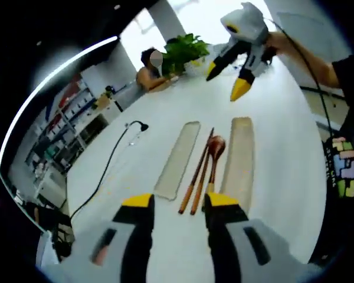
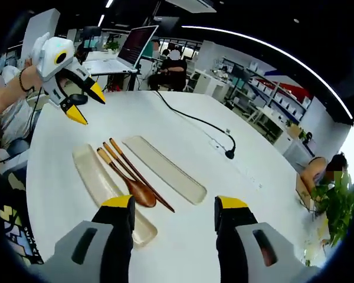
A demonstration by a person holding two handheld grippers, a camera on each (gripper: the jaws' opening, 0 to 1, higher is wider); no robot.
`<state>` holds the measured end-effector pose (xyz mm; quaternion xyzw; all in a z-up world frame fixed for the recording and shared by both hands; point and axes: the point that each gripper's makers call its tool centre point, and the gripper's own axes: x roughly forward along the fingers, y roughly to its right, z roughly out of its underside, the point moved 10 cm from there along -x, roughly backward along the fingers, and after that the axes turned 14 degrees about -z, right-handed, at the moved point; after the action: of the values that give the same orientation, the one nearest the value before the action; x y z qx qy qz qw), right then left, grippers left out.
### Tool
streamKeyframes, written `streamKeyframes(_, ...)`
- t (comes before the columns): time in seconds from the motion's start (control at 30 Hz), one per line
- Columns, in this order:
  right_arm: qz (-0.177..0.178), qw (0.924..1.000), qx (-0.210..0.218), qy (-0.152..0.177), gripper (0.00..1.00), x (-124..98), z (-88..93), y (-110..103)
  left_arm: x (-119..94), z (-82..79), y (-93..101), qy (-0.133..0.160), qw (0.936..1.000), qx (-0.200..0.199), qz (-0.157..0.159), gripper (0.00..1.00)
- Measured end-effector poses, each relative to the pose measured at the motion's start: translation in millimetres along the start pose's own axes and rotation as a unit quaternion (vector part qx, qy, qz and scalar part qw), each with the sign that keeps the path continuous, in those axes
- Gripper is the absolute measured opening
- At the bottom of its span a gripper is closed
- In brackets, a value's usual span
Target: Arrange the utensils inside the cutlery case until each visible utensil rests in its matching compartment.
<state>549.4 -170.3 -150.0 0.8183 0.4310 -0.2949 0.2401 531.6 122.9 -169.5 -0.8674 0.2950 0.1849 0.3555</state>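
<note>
Both tongs gape wide and empty: the wooden spoon and 2 chopsticks lie lengthwise just ahead of the left gripper, between the 2 case halves, nearer it than the right gripper.

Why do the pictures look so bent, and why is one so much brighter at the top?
Left gripper view: fisheye lens curves the white table; window daylight washes out the top behind the plant. Right gripper view: same bending, ceiling light strip arcs, edges darken and blur.
</note>
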Motion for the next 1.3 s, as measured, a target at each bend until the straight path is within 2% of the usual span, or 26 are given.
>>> streamKeyframes(0.03,0.0,1.0,0.005,-0.004,0.53,2,0.4,1,5,-0.5,0.0,-0.004,1.0,-0.002,0.002,0.3)
streamKeyframes(0.1,-0.005,0.9999,-0.002,-0.013,0.51,4,2.1,1,11,0.7,3.8,-0.028,0.9992,0.002,0.029,0.24)
streamKeyframes(0.17,-0.012,0.9997,-0.001,-0.023,0.42,6,3.4,1,16,1.6,2.5,-0.068,0.9975,0.01,0.019,0.21)
streamKeyframes(0.2,-0.011,0.9998,0.01,-0.014,0.41,8,3.2,1,20,-0.7,1.3,-0.08,0.9962,0.025,0.021,0.21)
streamKeyframes(0.27,-0.017,0.9997,0.011,-0.016,0.42,11,3.5,1,25,-7.3,1.1,-0.067,0.996,0.047,0.035,0.21)
streamKeyframes(0.3,-0.021,0.9995,0.009,-0.021,0.42,12,3.8,-1,28,-9.5,2.2,-0.074,0.9946,0.05,0.053,0.2)
streamKeyframes(0.37,-0.023,0.9994,0.007,-0.025,0.42,14,3.1,-1,32,-10.6,2.1,-0.09,0.9931,0.046,0.059,0.19)
streamKeyframes(0.43,-0.02,0.9992,-0.006,-0.035,0.42,14,1.0,1,36,-11.7,2.2,-0.099,0.991,0.062,0.065,0.18)
streamKeyframes(0.5,-0.02,0.9984,-0.025,-0.047,0.42,14,-1.7,2,39,-12.1,2.3,-0.102,0.9895,0.069,0.075,0.18)
streamKeyframes(0.57,-0.04,0.9946,-0.074,-0.061,0.4,12,-5.6,2,40,-11.4,1.5,-0.109,0.988,0.06,0.091,0.18)
streamKeyframes(0.7,-0.054,0.9918,-0.094,-0.066,0.34,15,-10.5,5,47,-9.8,-1.4,-0.116,0.987,0.059,0.095,0.14)
streamKeyframes(0.83,-0.084,0.9878,-0.09,-0.095,0.31,22,-8.4,10,53,-6.6,-1.6,-0.132,0.9825,0.077,0.107,0.12)
streamKeyframes(0.9,-0.067,0.9889,-0.057,-0.12,0.3,24,-4.6,18,55,-1.7,1.9,-0.154,0.9765,0.074,0.131,0.11)
streamKeyframes(0.93,-0.07,0.9885,-0.065,-0.117,0.29,27,-4.4,20,56,0.8,2.6,-0.166,0.9738,0.068,0.14,0.09)
streamKeyframes(0.97,-0.075,0.9881,-0.067,-0.117,0.25,30,-2.3,22,58,2.6,2.1,-0.177,0.9723,0.058,0.141,0.05)
streamKeyframes(1.0,-0.083,0.9873,-0.064,-0.119,0.22,34,-0.3,23,61,2.9,1.1,-0.176,0.9735,0.044,0.139,0.02)
streamKeyframes(1.07,-0.101,0.9836,-0.064,-0.134,0.22,40,3.9,25,65,3.6,-1.6,-0.167,0.9753,0.043,0.138,0.02)
streamKeyframes(1.13,-0.105,0.9811,-0.067,-0.148,0.23,47,6.9,27,69,4.8,-2.4,-0.168,0.9752,0.042,0.138,0.03)
streamKeyframes(1.2,-0.106,0.9791,-0.075,-0.157,0.23,53,8.4,30,73,6.9,-2.7,-0.178,0.9721,0.066,0.138,0.04)
streamKeyframes(1.3,-0.125,0.9716,-0.106,-0.171,0.21,62,8.5,33,78,10.1,-0.6,-0.191,0.9688,0.073,0.14,0.05)
